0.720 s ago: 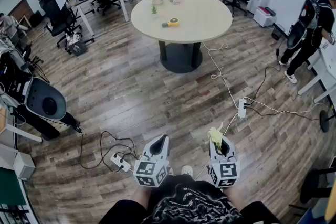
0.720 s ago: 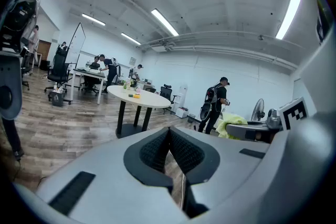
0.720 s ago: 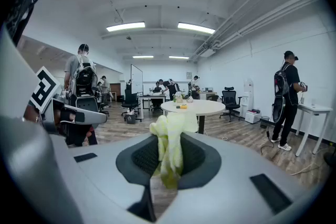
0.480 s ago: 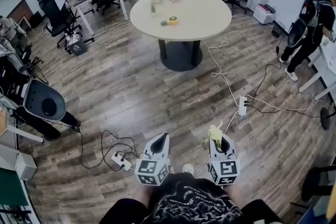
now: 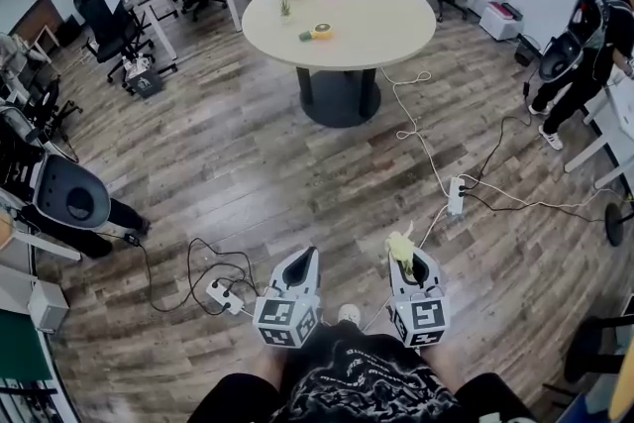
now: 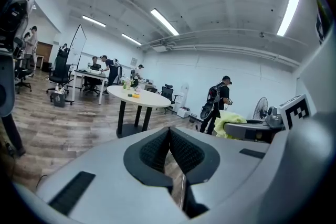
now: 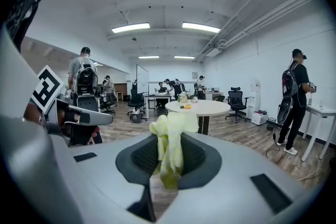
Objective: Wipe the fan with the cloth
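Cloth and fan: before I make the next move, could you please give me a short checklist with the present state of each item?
1. The cloth is clamped in the right gripper: ok, the jaws press on it.
2. The left gripper is free: ok, shut with nothing in it.
3. The fan is within reach: not ok, it stands far off across the room.
4. The floor ahead is free of trip hazards: not ok, a power strip lies there.
5. The way is free of people: not ok, a person stands near the fan.
6. The fan is switched off: cannot tell, too small.
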### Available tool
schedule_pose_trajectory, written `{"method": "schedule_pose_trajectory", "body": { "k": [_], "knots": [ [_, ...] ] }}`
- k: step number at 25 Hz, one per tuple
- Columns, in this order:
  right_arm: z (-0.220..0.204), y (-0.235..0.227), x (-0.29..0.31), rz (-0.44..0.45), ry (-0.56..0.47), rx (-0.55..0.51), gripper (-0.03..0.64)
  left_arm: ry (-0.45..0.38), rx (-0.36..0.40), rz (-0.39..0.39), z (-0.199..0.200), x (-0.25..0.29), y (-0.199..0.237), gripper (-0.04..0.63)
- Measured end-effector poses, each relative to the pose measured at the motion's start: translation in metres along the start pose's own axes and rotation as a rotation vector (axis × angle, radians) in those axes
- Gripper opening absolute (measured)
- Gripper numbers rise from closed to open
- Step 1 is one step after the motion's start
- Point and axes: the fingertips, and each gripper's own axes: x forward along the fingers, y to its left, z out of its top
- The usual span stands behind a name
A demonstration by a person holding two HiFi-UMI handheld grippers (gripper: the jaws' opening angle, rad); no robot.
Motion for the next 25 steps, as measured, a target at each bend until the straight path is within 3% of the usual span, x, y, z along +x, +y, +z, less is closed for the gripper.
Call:
{"method": "schedule_pose_trajectory", "body": {
  "k": [11,12,14,18,25],
  "knots": [
    [0.002,-0.018,0.011,0.059,-0.013,-0.028,0.077,-0.002,0.025,0.041,-0.01,0.015,-0.015,0.026],
    [0.003,-0.02,0.013,0.061,-0.013,-0.028,0.077,0.0,0.022,0.02,-0.008,0.018,-0.018,0.075],
    [0.005,-0.024,0.019,0.059,-0.015,-0.026,0.077,0.004,0.026,-0.029,-0.005,0.025,-0.023,0.255],
    [0.009,-0.025,0.033,0.062,-0.02,-0.009,0.077,0.023,0.07,-0.069,-0.002,0.038,-0.023,0.368],
    [0.021,-0.019,0.071,0.046,-0.017,-0.014,0.077,0.016,0.103,-0.092,0.018,0.065,0.008,0.393]
  ]
}}
